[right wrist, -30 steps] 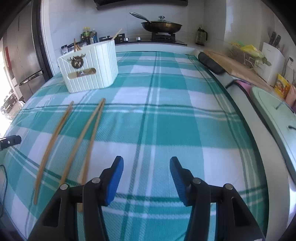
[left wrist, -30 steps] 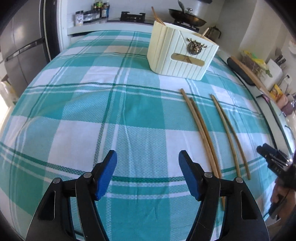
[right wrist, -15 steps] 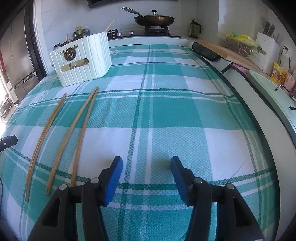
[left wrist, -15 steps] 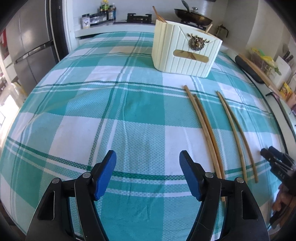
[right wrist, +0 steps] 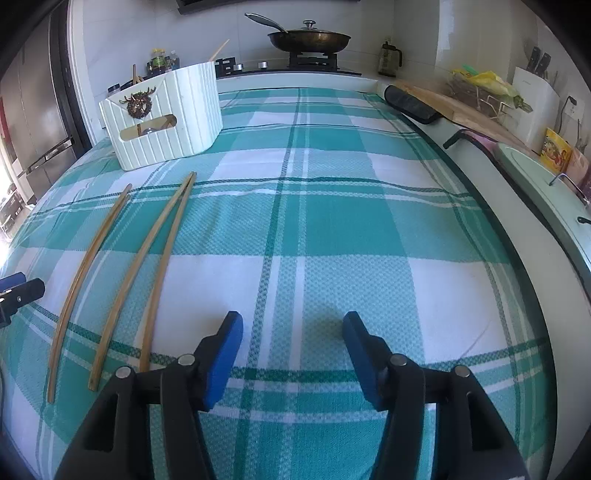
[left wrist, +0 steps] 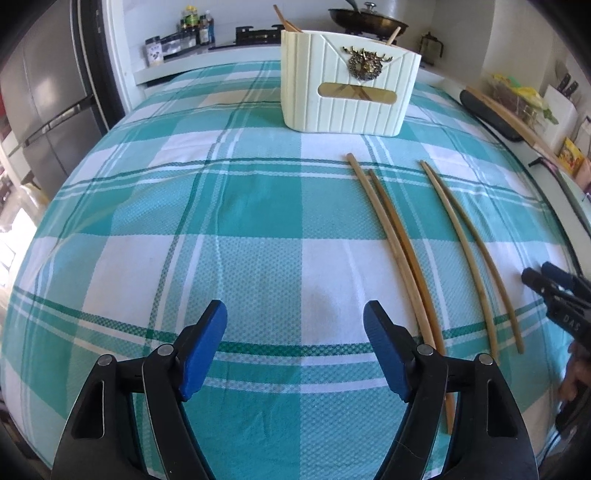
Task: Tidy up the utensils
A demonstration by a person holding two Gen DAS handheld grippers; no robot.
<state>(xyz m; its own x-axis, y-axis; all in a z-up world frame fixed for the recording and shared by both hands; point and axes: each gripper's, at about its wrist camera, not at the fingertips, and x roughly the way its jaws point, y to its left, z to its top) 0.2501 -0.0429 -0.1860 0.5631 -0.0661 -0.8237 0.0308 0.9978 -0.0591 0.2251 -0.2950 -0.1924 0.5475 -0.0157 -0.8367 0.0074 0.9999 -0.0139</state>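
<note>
Two pairs of long wooden chopsticks lie on the teal-and-white checked cloth. In the left wrist view one pair point(left wrist: 395, 240) is ahead of my right finger and the other pair point(left wrist: 469, 240) is further right. In the right wrist view they lie to the left point(right wrist: 155, 254) point(right wrist: 88, 266). A cream ribbed utensil box point(left wrist: 347, 88) point(right wrist: 162, 114) with a deer emblem stands at the far end and holds several chopsticks. My left gripper point(left wrist: 295, 332) is open and empty above the cloth. My right gripper point(right wrist: 291, 343) is open and empty. Each gripper's tip shows at the other view's edge.
A stove with a lidded pan point(right wrist: 308, 37) stands behind the table. Spice jars point(left wrist: 181, 33) and a fridge point(left wrist: 40, 110) are at the left. A cutting board point(right wrist: 454, 103), knife block point(right wrist: 535, 96) and sink area lie along the right counter.
Both grippers have shifted a little over the cloth; the box and chopsticks sit more centred in the left view. Both stay open and empty.
</note>
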